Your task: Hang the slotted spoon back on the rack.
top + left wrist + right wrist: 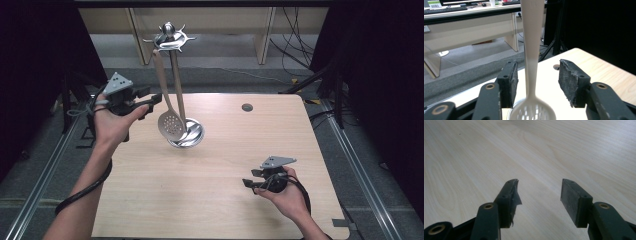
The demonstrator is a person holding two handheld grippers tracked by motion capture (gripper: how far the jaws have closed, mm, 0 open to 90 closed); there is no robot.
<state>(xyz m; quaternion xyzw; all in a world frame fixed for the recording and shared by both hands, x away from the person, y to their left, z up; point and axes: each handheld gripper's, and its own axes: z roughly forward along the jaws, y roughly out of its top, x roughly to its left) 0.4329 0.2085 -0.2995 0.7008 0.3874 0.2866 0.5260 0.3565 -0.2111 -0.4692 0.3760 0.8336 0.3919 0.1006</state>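
Note:
A metal utensil stand (175, 45) with a round base (192, 135) rises at the table's back left. A slotted skimmer spoon (170, 123) hangs from one of its top hooks. My left gripper (152, 101) is held up beside the spoon's handle, open. In the left gripper view the handle (531, 50) runs upright between the two jaws, nearer the left pad (511, 82), with a gap on each side. My right gripper (248, 181) rests low at the front right, open over bare wood (536, 157).
The wooden table (220, 200) has a small grey cable hole (247, 107) at the back. Cables and desk legs lie on the floor beyond it. Metal rails run along the floor on both sides.

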